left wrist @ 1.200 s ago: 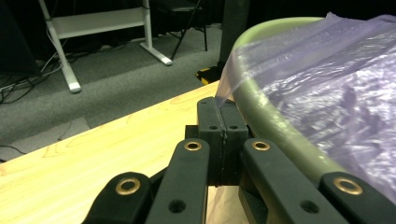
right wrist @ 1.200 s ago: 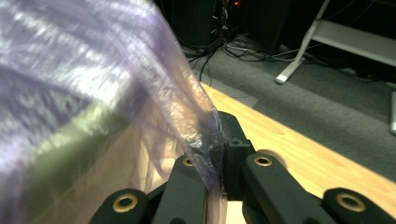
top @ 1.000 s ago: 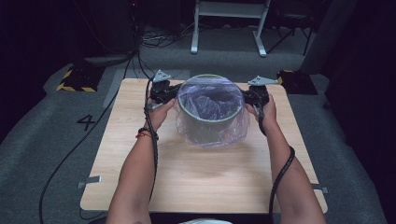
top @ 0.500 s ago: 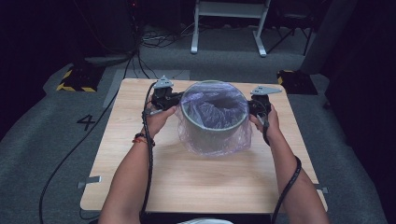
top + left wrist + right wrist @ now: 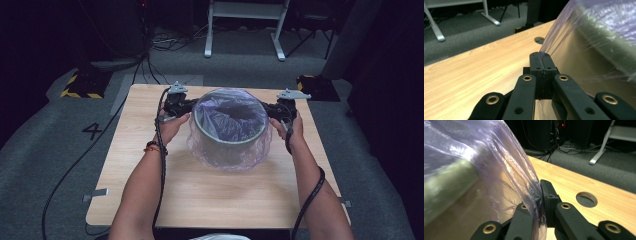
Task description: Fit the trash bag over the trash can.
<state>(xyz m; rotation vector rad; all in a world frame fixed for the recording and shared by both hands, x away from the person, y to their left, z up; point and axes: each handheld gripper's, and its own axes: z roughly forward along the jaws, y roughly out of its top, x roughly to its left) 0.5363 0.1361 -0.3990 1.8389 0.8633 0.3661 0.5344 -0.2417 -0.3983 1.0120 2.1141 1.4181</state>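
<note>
A round grey bin (image 5: 227, 142) stands near the far edge of the light wooden worktop (image 5: 150, 190), about midway between its side edges. A thin, translucent purple plastic bag (image 5: 230, 112) lines it and drapes over its rim. The left tool (image 5: 186, 107) is clenched on the bag's film at the bin's left side; the right tool (image 5: 270, 111) is clenched on the film at the right side.

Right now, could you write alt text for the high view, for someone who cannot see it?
A person's two hands hold the left gripper and right gripper clamped on opposite sides of a purple plastic bag that lines a round bin and drapes over its rim. The bin stands on a wooden table, with dark floor and cables beyond.
</note>
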